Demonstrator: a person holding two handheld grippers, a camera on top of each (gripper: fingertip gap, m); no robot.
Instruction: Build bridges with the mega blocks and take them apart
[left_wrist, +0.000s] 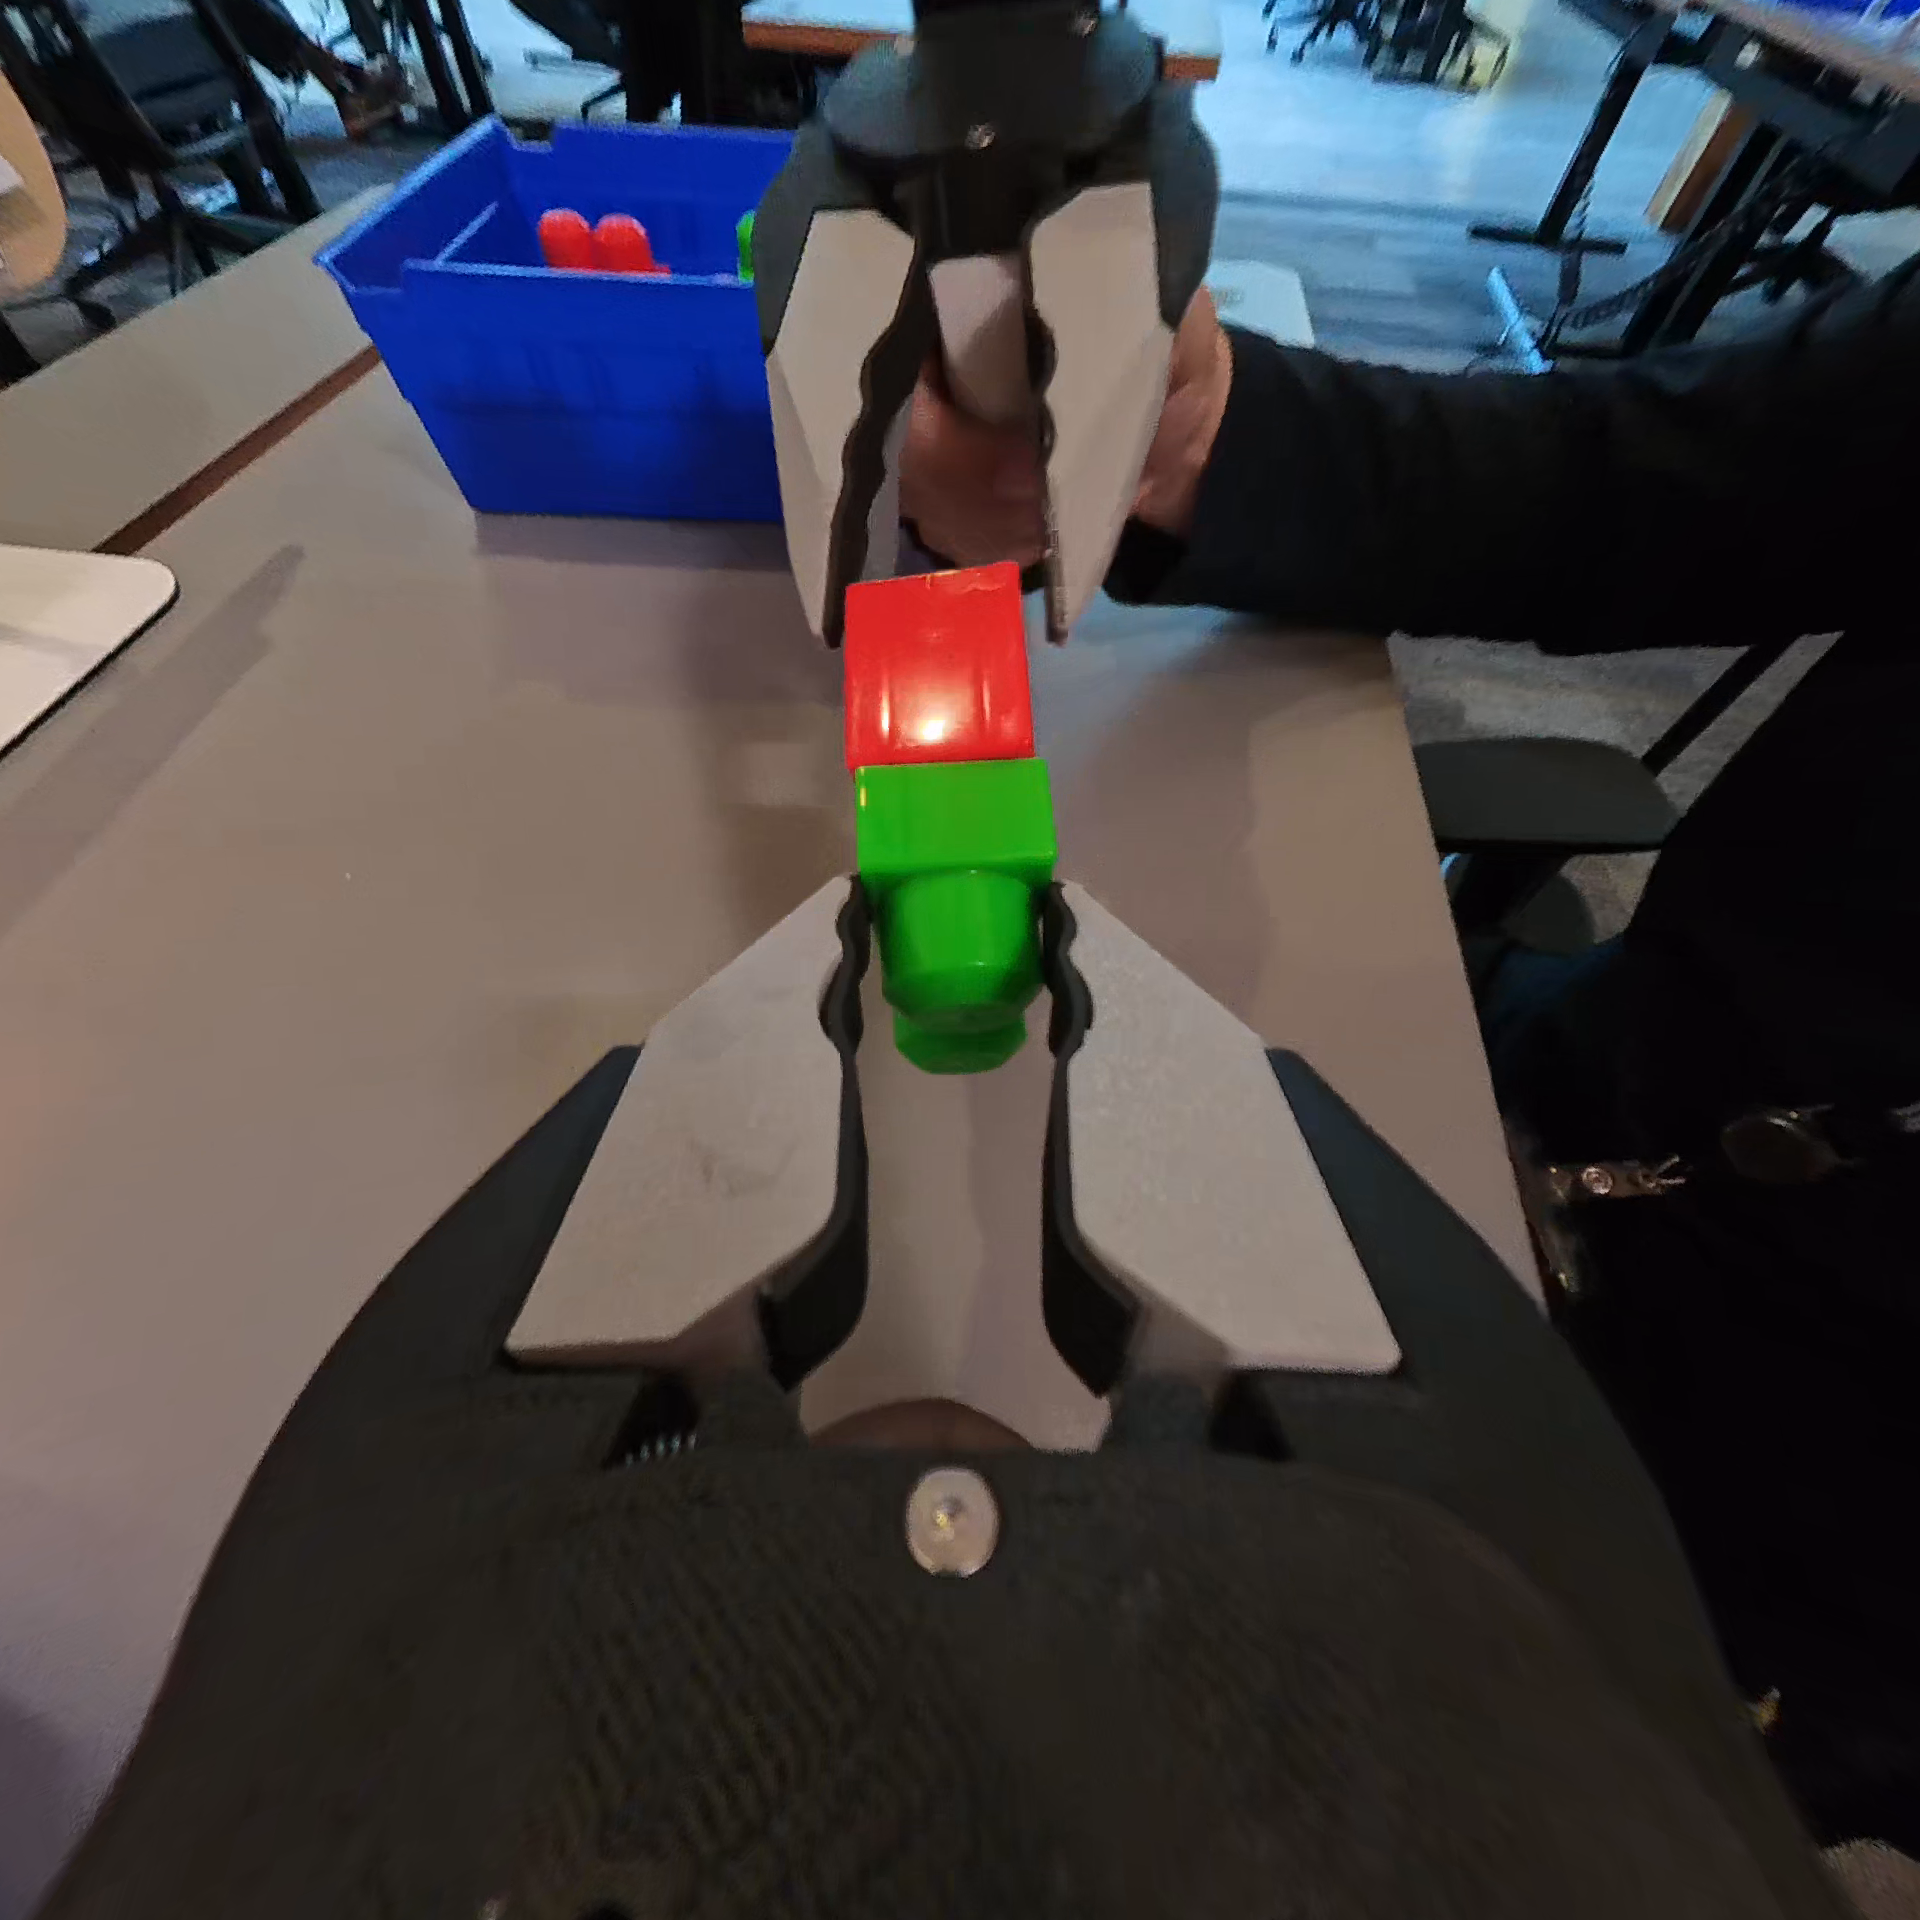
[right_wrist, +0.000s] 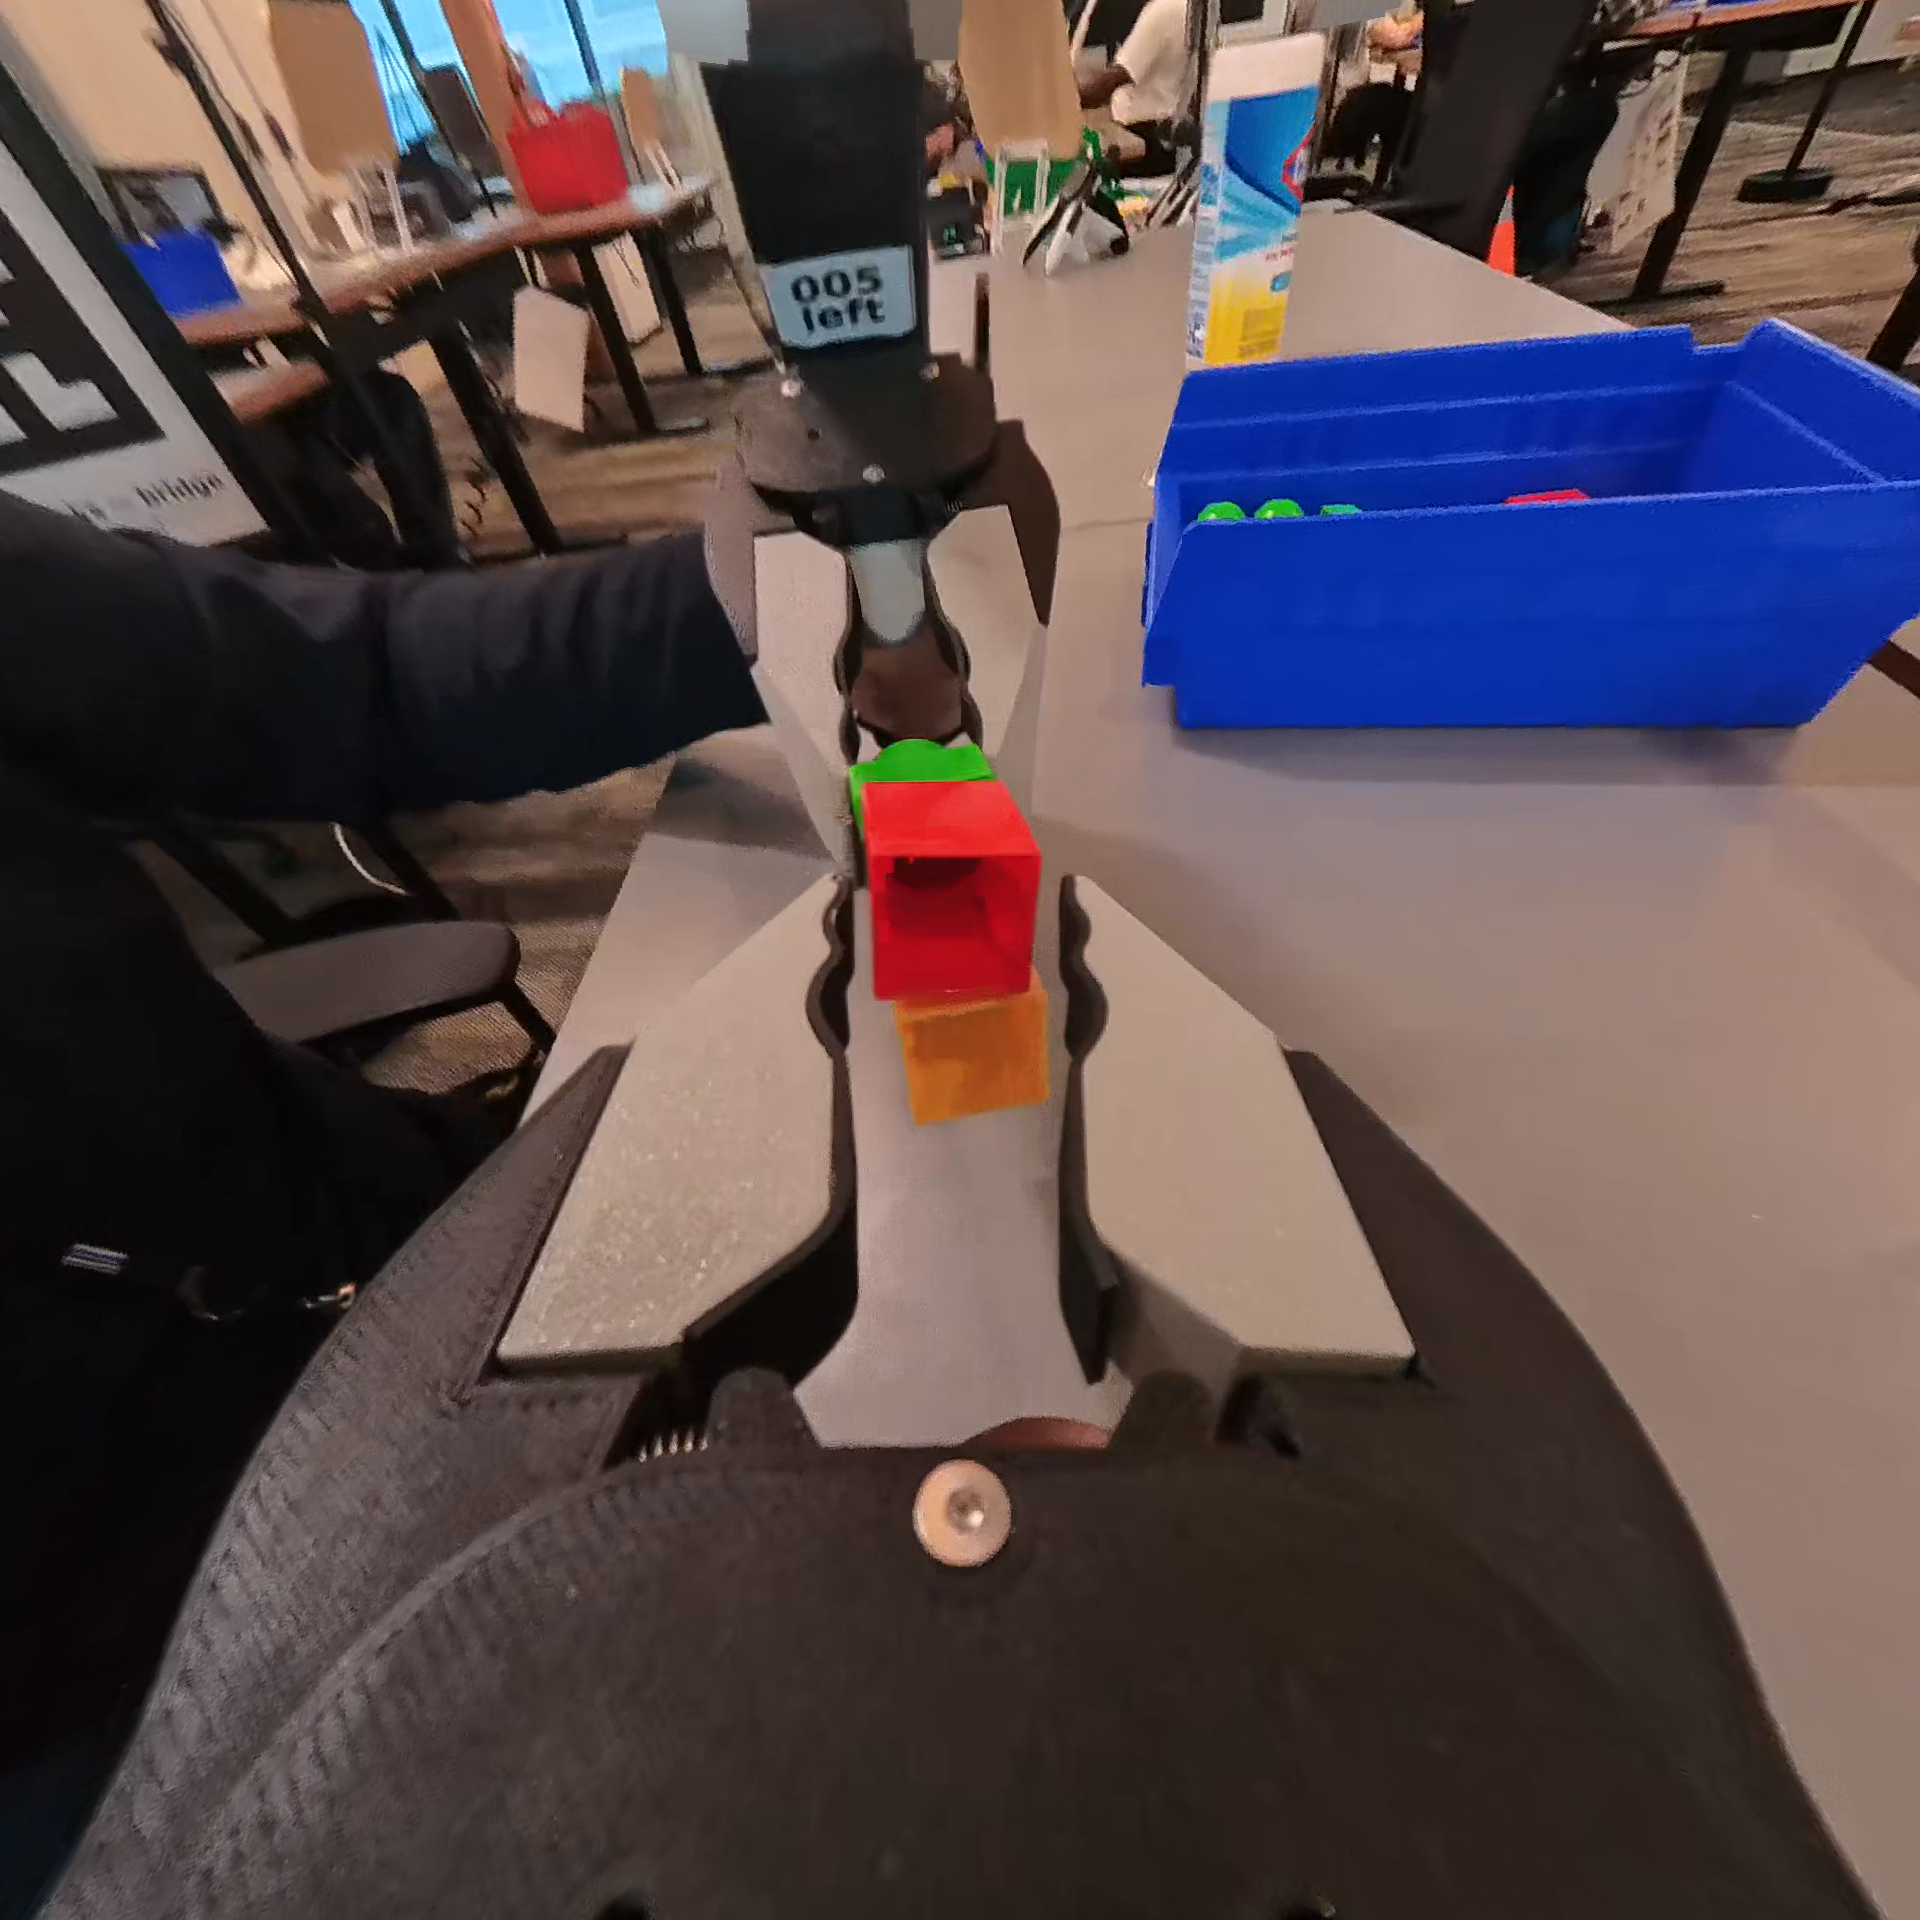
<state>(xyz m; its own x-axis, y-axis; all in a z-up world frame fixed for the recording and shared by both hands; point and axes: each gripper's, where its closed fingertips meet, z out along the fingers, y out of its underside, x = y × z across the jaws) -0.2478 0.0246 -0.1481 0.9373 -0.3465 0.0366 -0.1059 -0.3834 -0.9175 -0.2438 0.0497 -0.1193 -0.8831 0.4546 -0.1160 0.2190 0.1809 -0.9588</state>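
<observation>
Mega blocks, two joined, held in mid-air above grey tabletop (left_wrist: 416, 935) between opposed grippers.

Left to right, left wrist view:
- Pale tray corner (left_wrist: 62, 623) at table's left edge.
- Blue bin (left_wrist: 582, 416), far left of centre, holding red pegged blocks (left_wrist: 597, 241).
- Green block (left_wrist: 951, 894), stud clamped between fingers of left gripper (left_wrist: 951, 956); body pointing away.
- Red block (left_wrist: 935, 665), pressed onto green block's far end; far end sits between tips of right gripper (left_wrist: 940, 613), jaws narrowed around it, contact not clearly resolved.
- Hand (left_wrist: 1174, 416) and dark sleeve behind right gripper.

Key relation: long axis of joined pair runs straight from one gripper to the other, green end nearer left, red end nearer right. Likely step: pulling apart along that axis, though pressing together equally possible.

Right wrist view: orange block (right_wrist: 971, 1060) lying on table beneath red block's open hollow end, apart from both grippers; wipes canister (right_wrist: 1247, 208) beyond bin.

Room: open office, desks, black chairs, carpet.
</observation>
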